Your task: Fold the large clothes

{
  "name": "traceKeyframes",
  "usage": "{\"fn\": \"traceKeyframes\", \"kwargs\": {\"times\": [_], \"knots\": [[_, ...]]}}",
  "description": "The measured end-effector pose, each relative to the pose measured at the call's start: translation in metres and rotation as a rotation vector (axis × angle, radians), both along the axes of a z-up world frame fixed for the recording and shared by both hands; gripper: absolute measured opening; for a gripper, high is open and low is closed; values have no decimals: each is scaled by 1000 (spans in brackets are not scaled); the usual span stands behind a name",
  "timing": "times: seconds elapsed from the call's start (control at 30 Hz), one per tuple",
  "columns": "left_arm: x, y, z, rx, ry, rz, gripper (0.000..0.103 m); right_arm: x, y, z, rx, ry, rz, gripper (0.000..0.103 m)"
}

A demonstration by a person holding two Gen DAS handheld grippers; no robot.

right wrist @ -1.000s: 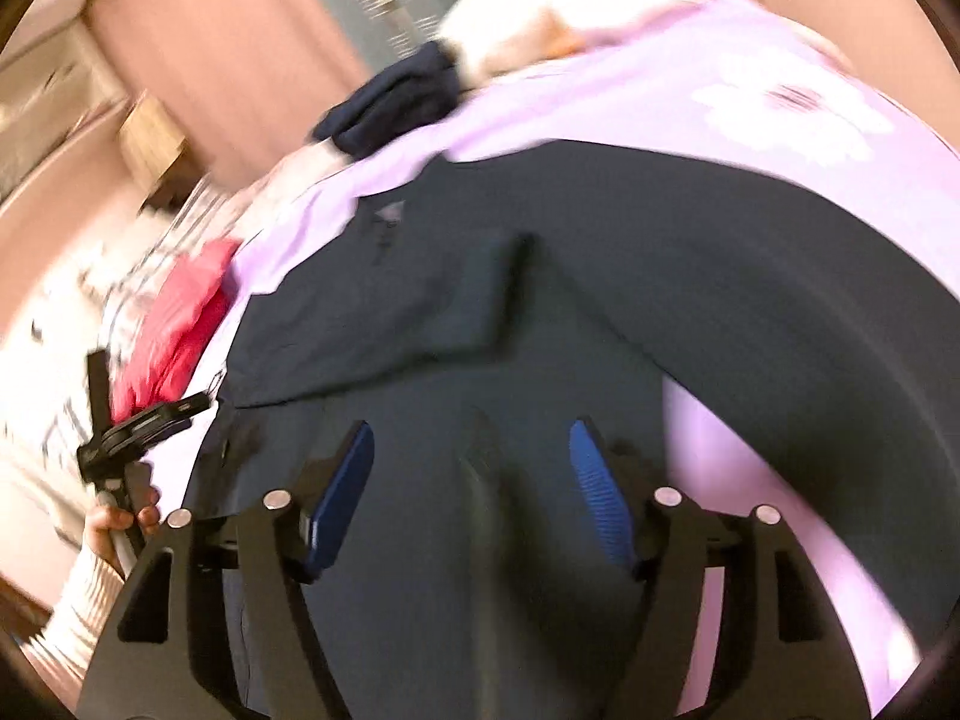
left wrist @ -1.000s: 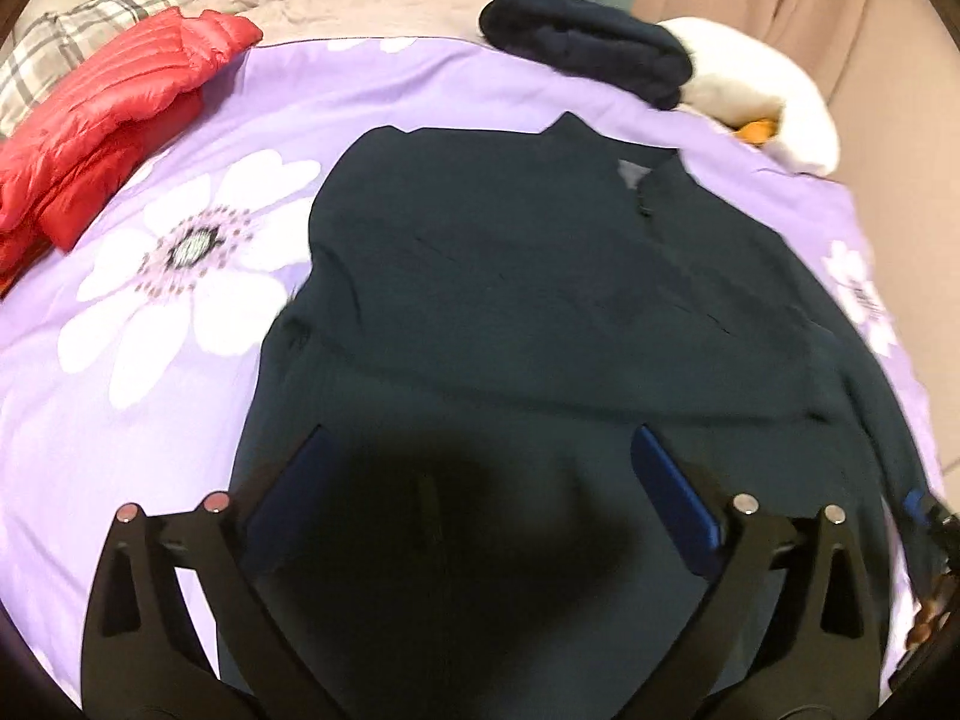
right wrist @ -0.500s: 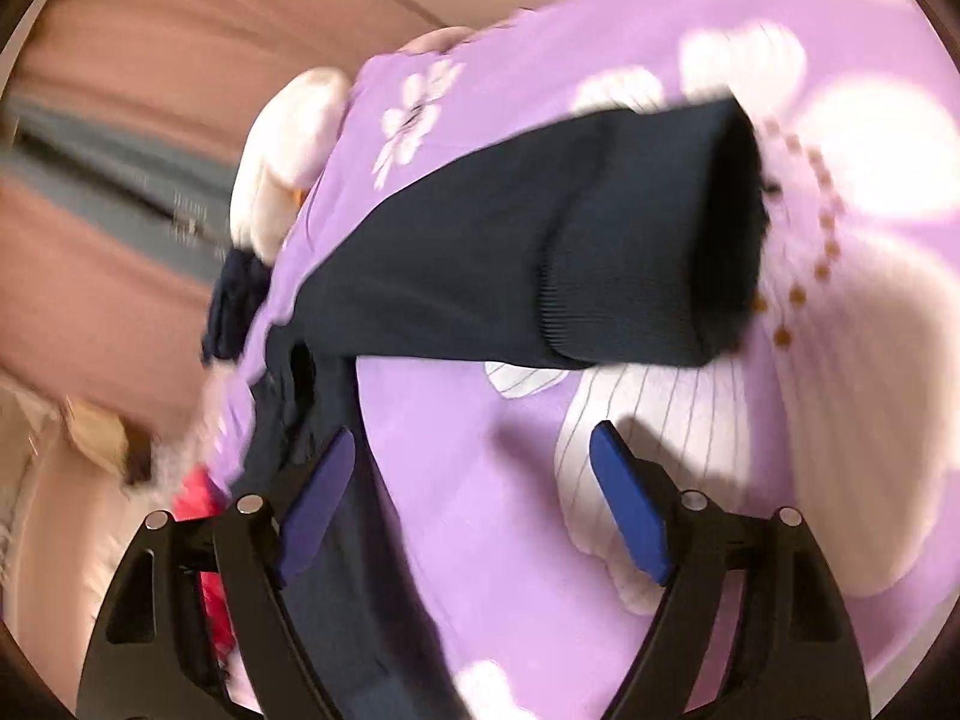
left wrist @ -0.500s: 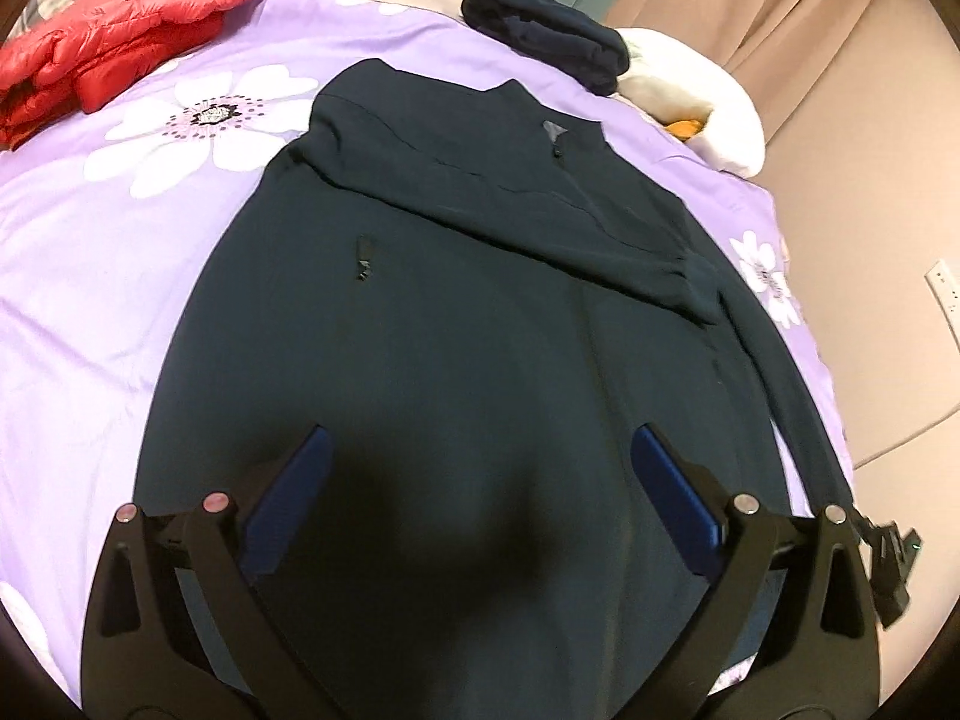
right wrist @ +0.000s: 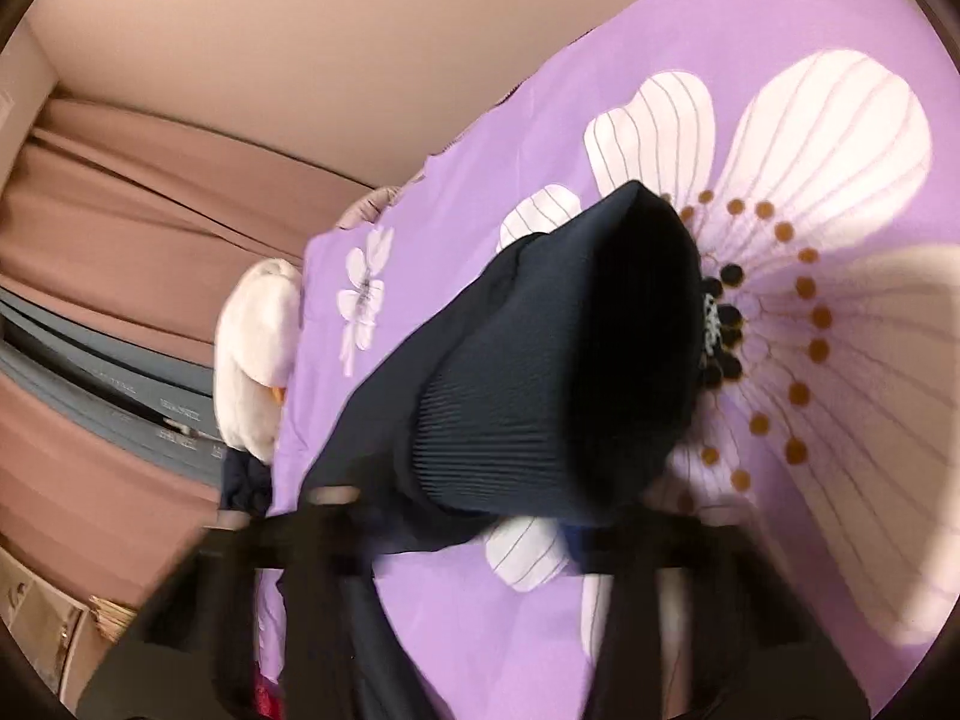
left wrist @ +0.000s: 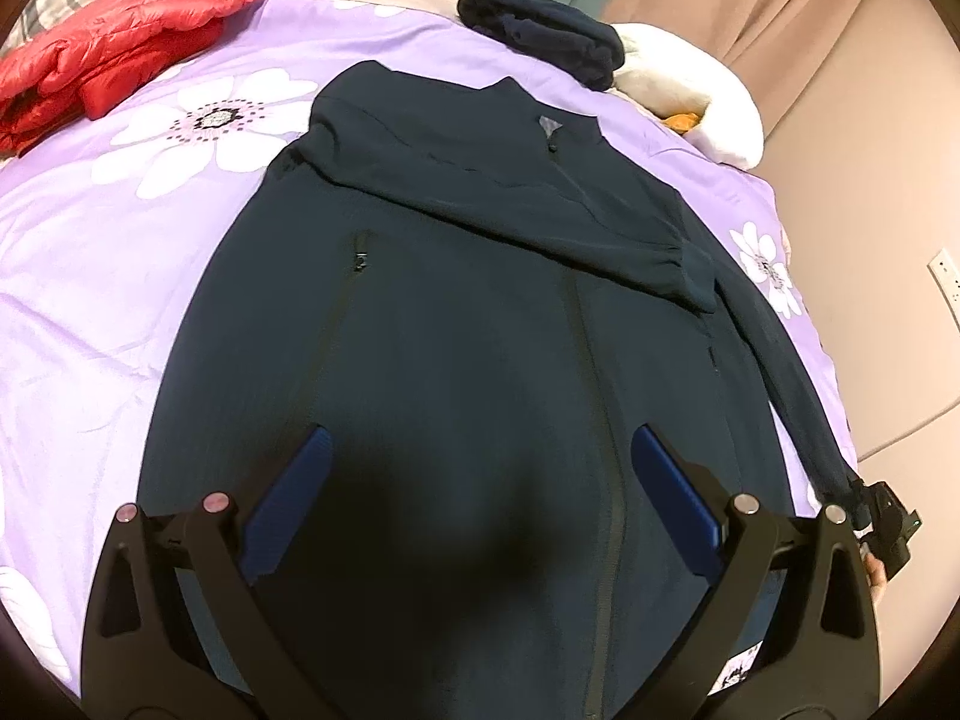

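A dark navy zip jacket (left wrist: 480, 330) lies face up on the purple flowered bedspread (left wrist: 90, 300). One sleeve is folded across its chest. The other sleeve (left wrist: 780, 360) runs down the right side to my right gripper (left wrist: 882, 516). My left gripper (left wrist: 480, 480) hovers open above the jacket's lower front, with nothing between its blue pads. In the right wrist view the ribbed sleeve cuff (right wrist: 570, 372) fills the middle. My right gripper (right wrist: 474, 516) is blurred, and its jaws are closing on the cuff's near edge.
A red down jacket (left wrist: 120, 48) lies at the far left of the bed. A folded dark garment (left wrist: 540, 30) and a white cushion (left wrist: 708, 102) sit at the head. Curtains and a wall with a socket (left wrist: 945, 270) border the right side.
The left wrist view drew back to show the whole jacket, then held still. My right gripper swung from over the jacket body to the outstretched sleeve's cuff, rolled, and narrowed its jaws around it.
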State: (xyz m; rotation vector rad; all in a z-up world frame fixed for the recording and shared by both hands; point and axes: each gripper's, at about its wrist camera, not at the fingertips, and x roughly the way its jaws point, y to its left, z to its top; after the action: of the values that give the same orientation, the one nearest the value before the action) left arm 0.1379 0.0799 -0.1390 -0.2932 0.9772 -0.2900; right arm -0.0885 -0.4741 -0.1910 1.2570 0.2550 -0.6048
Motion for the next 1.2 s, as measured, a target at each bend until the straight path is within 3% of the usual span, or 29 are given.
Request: {"fn": "traceKeyframes", "kwargs": {"times": [0.1, 0.3, 0.37, 0.47, 0.53, 0.67, 0.77, 0.83, 0.9, 0.97, 1.07, 1.2], "knots": [[2, 7, -2, 4, 2, 14, 101, 4, -6, 20, -85, 6, 31, 20], [10, 15, -8, -11, 11, 30, 101, 52, 16, 130, -487, 106, 171, 19], [14, 16, -7, -19, 9, 31, 101, 89, 39, 173, -628, 141, 257, 19], [23, 21, -3, -45, 3, 36, 101, 156, 74, 218, -753, 173, 392, 18], [30, 27, 4, -56, -15, 45, 101, 198, 99, 237, -800, 178, 460, 18], [42, 42, 12, -59, -41, 84, 101, 295, 192, 272, -977, 190, 629, 18], [53, 60, 10, -57, -39, 134, 101, 356, 277, 266, -1084, 187, 786, 18], [60, 71, 5, -63, -26, 166, 101, 390, 339, 238, -1140, 218, 936, 23], [67, 85, -3, -79, -3, 199, 101, 407, 385, 199, -1156, 275, 1066, 36], [75, 95, -12, -78, 24, 221, 101, 411, 423, 143, -1182, 329, 1220, 60], [85, 103, -19, -60, 42, 229, 101, 396, 430, 84, -1128, 387, 1380, 60], [105, 94, -18, -44, 32, 202, 101, 370, 385, 72, -1015, 338, 1418, 60]]}}
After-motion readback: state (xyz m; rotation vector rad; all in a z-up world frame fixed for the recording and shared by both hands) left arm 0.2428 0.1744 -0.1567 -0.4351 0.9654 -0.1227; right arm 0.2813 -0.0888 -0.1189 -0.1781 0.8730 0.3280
